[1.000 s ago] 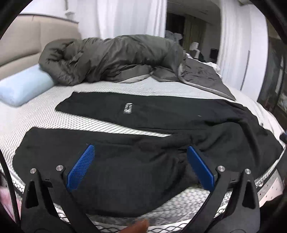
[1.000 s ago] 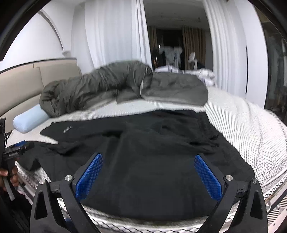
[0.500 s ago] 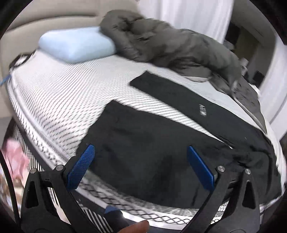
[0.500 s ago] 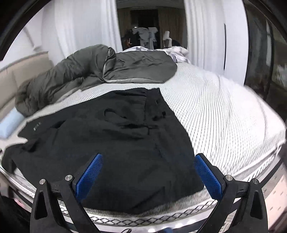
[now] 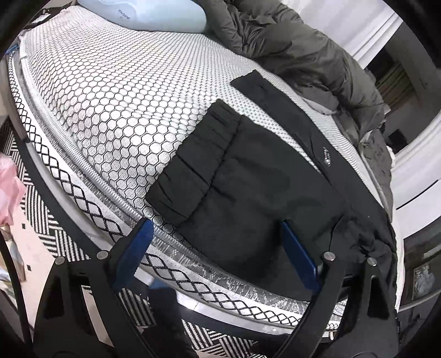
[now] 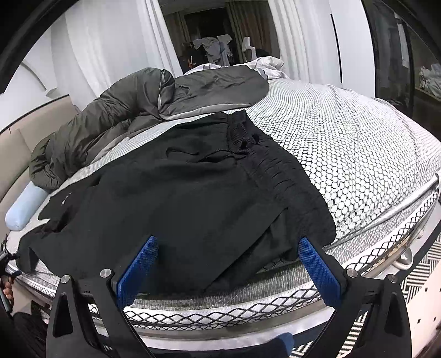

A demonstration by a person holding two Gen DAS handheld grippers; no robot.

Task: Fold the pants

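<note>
Hovering at the near edge of the white honeycomb-patterned mattress [image 5: 110, 91], you are narrowing your left claw [image 5: 217, 247] around nothing while your right claw [image 6: 228, 264] is gaping released, both over the black fabric pants [image 6: 179, 198] lying spread flat there.

Bed [image 5: 115, 91]: white cover with black honeycomb print, diamond-mesh band along its edge, directly ahead of both tools. Pale blue pillow [image 5: 154, 13] at the far end, up-left of the left tool. Rumpled dark olive duvet [image 6: 110, 115] lies across the bed's far side, beyond both tools. White curtains [image 6: 110, 46] behind it. Black-and-white patterned rug [image 5: 41, 203] on the floor, below and left of the left tool. Pink item [image 5: 8, 190] at far left; identity unclear.
</note>
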